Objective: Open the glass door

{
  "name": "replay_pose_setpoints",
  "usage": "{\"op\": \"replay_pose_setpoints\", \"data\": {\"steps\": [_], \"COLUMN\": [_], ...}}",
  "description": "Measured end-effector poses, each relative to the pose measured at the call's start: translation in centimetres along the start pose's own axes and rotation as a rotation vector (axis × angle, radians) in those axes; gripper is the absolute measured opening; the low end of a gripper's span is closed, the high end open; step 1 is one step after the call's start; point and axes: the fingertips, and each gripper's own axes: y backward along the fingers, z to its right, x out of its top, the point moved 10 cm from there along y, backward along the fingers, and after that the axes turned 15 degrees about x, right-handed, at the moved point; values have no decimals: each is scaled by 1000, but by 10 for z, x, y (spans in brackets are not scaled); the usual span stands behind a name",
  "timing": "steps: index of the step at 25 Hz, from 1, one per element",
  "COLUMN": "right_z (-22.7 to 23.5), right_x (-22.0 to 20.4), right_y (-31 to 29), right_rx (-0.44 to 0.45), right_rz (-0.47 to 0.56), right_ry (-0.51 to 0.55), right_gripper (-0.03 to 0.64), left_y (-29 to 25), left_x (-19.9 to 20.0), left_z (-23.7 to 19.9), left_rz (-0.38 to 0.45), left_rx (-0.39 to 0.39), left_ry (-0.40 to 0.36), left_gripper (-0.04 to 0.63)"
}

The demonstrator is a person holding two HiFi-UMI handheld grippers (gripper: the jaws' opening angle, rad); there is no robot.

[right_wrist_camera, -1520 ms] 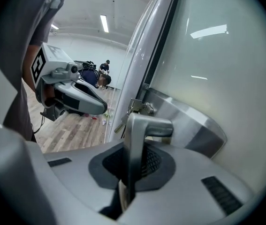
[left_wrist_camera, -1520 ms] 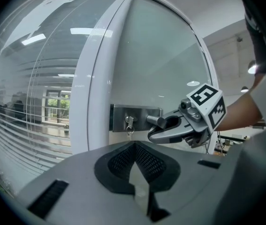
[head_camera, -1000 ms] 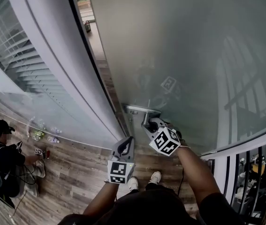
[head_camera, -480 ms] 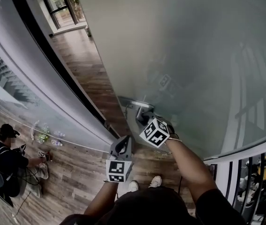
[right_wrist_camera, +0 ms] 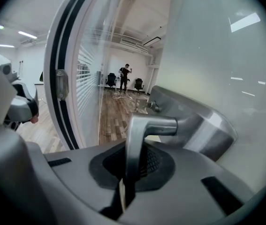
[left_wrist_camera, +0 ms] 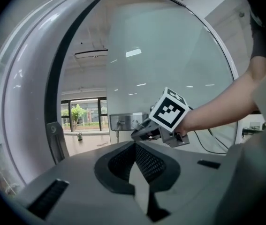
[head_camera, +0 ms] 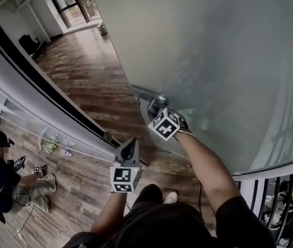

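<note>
The frosted glass door stands swung well away from its dark frame. Its metal lever handle hangs down from a lock plate at the door's edge. My right gripper is shut on that handle; in the right gripper view the lever runs down between the pads of the right gripper. My left gripper hovers lower left of the handle, apart from the door, with its jaws together and nothing in them. The left gripper faces the right gripper and the lock plate.
Wooden floor shows through the doorway, with chairs at its far end. A strike plate sits on the frame. A person sits on the floor behind the glass partition at left. A railing stands at the lower right.
The door has swung further open with my right gripper on the handle, and the gap to the frame has widened. Both grippers moved along with it.
</note>
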Motion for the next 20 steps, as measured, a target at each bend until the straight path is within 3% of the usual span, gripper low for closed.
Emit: {"op": "replay_pose_setpoints", "data": {"steps": [8,20], "right_z": [67,195], "right_x": [-6,-27], "right_y": [2,15], "right_rx": [-39,-106], "right_rz": [10,16], "right_ry": [-55,-169], "right_gripper": [15,15], "left_y": [-37,-170], "left_x": [7,26], "left_z": [24,56], "left_rz": [-63,-38], "left_rx": [-33,-106], "left_ry": [11,57], "left_gripper": [3,3]}}
